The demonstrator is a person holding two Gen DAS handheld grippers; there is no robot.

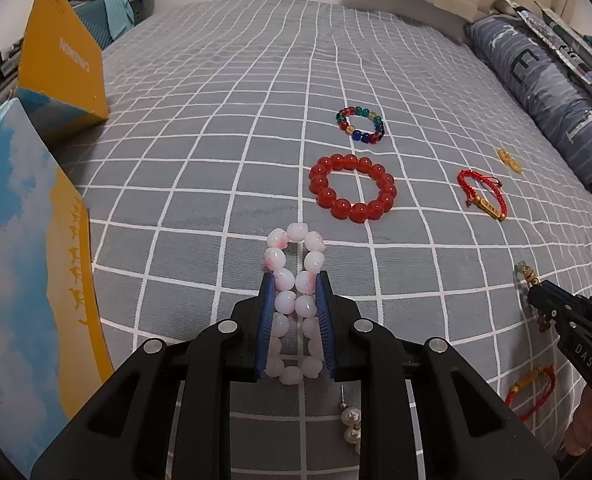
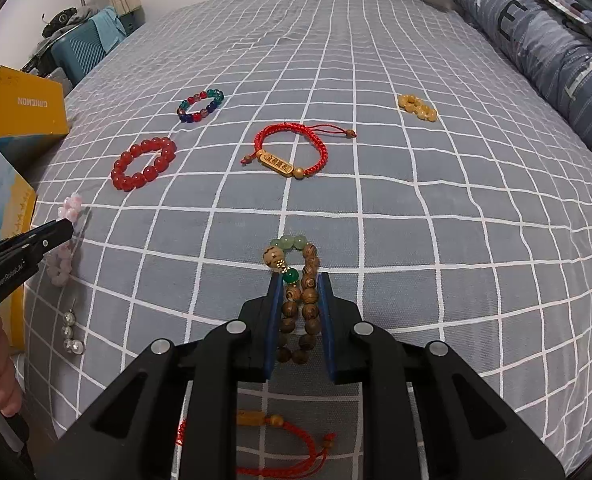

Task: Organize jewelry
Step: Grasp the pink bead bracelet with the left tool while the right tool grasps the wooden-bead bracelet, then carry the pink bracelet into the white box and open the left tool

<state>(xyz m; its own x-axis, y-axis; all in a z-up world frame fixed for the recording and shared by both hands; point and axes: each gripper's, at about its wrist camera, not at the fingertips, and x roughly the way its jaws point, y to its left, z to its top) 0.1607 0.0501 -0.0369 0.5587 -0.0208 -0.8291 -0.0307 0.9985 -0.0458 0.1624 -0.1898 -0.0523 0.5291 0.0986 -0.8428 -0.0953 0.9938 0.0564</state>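
My left gripper (image 1: pixel 295 280) is shut on a pink-and-white bead bracelet (image 1: pixel 296 240), squeezed into a long loop between the blue pads. My right gripper (image 2: pixel 299 278) is shut on a brown wooden bead bracelet with green beads (image 2: pixel 296 256). On the grey checked bedspread lie a red bead bracelet (image 1: pixel 352 187), a multicoloured bead bracelet (image 1: pixel 361 125), a red cord bracelet with a gold tag (image 2: pixel 290 152), an amber bead piece (image 2: pixel 417 107), a pearl earring (image 1: pixel 351 420) and a second red cord bracelet (image 2: pixel 280 436).
An open yellow and blue box (image 1: pixel 62 68) and its lid with a sky picture (image 1: pixel 28 264) stand at the bed's left edge. A blue striped pillow (image 1: pixel 552 96) lies along the right. A teal suitcase (image 2: pixel 82 54) stands beyond the bed's far left.
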